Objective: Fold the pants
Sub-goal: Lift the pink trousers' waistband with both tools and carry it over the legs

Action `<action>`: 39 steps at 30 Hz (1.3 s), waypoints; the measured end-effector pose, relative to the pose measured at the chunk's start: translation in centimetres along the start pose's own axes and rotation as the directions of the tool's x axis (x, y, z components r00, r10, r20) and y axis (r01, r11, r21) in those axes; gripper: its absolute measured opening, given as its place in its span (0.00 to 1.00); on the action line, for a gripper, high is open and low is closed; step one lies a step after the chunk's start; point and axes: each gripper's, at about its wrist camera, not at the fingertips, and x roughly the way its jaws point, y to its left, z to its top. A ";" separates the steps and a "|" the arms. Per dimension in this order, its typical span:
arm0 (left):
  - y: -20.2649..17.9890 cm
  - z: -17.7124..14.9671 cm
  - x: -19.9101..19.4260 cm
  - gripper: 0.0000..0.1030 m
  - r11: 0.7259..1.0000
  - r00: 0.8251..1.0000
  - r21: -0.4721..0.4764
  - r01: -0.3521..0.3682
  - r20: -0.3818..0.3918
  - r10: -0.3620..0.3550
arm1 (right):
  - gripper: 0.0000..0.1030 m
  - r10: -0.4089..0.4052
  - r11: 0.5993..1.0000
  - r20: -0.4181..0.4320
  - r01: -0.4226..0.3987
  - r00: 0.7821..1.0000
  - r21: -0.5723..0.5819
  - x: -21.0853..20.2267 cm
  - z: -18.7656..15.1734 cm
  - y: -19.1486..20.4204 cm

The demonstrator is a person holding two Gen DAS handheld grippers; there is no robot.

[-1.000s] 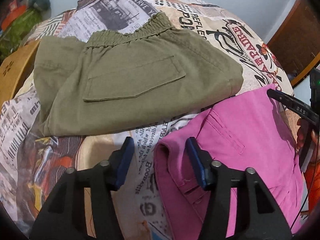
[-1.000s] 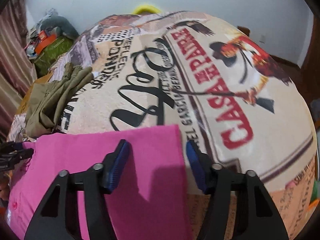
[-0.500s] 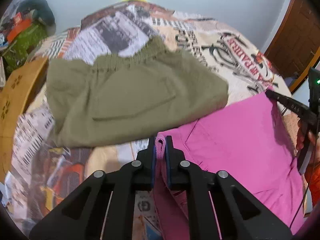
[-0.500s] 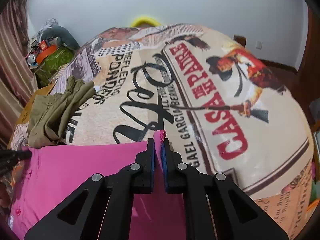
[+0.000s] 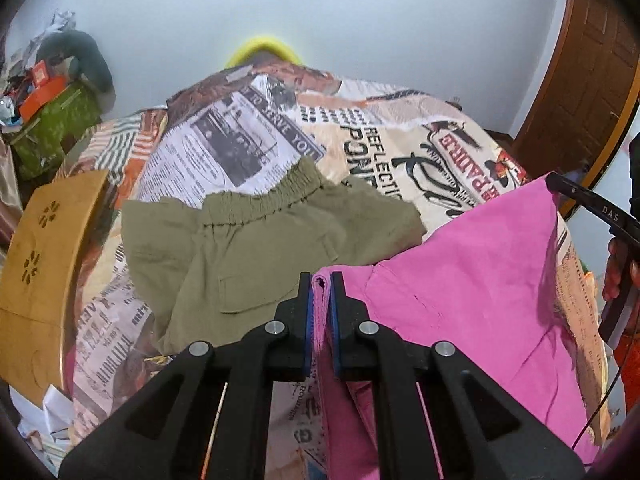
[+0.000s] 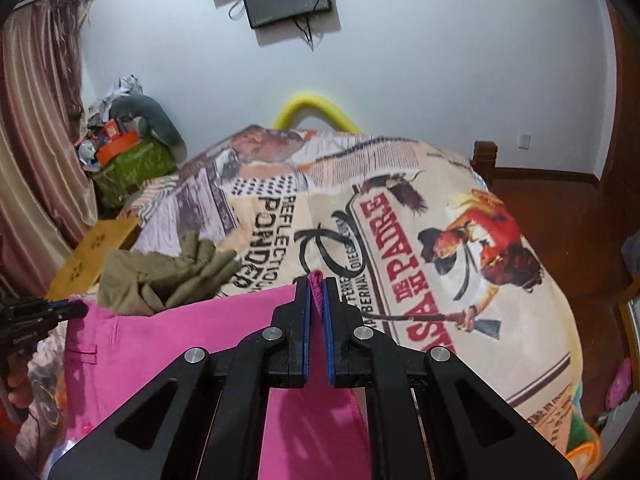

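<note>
Left wrist: both grippers, L (image 5: pixel 321 280) & R (image 6: pixel 316 280), pinch pink pants (image 5: pixel 472 280) edge; I'd lift evenly, keep taut, clear olive shorts (image 5: pixel 260 248).

Each camera sits just behind its own tongs and looks forward and down along them, close over the bed (image 5: pixel 400 128). The left view faces the far wall (image 5: pixel 400 32) and a door (image 5: pixel 592 60); the right view faces the same wall. Both share the pink pants (image 5: pixel 480 280), the olive pants (image 6: pixel 160 280) and the yellow hoop (image 6: pixel 316 110).
</note>
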 end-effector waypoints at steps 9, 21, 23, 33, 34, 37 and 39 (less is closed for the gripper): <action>-0.3 0.2 -1.7 0.07 0.999 0.999 0.027 -0.030 0.019 0.030 | 0.03 0.000 1.000 -0.025 0.000 1.000 0.007 -1.8 0.6 -0.6; 2.6 -3.1 3.8 0.07 0.999 0.992 -0.004 -0.050 -0.113 0.050 | 0.34 -0.009 0.999 -0.310 -0.007 0.951 -0.052 9.4 -3.3 0.7; 2.6 -3.3 4.4 0.07 0.999 0.992 0.009 -0.051 -0.114 0.051 | 0.34 -0.003 0.999 -0.320 -0.008 0.948 -0.034 11.2 -2.9 0.5; 2.4 -3.9 6.6 0.07 0.997 0.989 0.042 -0.071 -0.124 0.075 | 0.49 0.060 0.997 -0.296 -0.069 0.953 -0.020 14.4 -2.6 0.5; 2.4 -3.9 6.6 0.07 0.997 0.990 0.040 -0.072 -0.123 0.076 | 0.46 0.053 0.997 -0.293 -0.066 0.955 -0.036 14.4 -2.7 0.8; 2.3 -4.0 6.5 0.07 0.996 0.989 0.039 -0.080 -0.120 0.084 | 0.34 0.031 0.995 -0.274 -0.056 0.961 -0.083 14.1 -3.1 1.4; 2.1 -3.9 6.4 0.07 0.996 0.989 0.044 -0.083 -0.121 0.088 | 0.15 0.023 0.992 -0.266 -0.055 0.964 -0.112 13.9 -3.0 1.8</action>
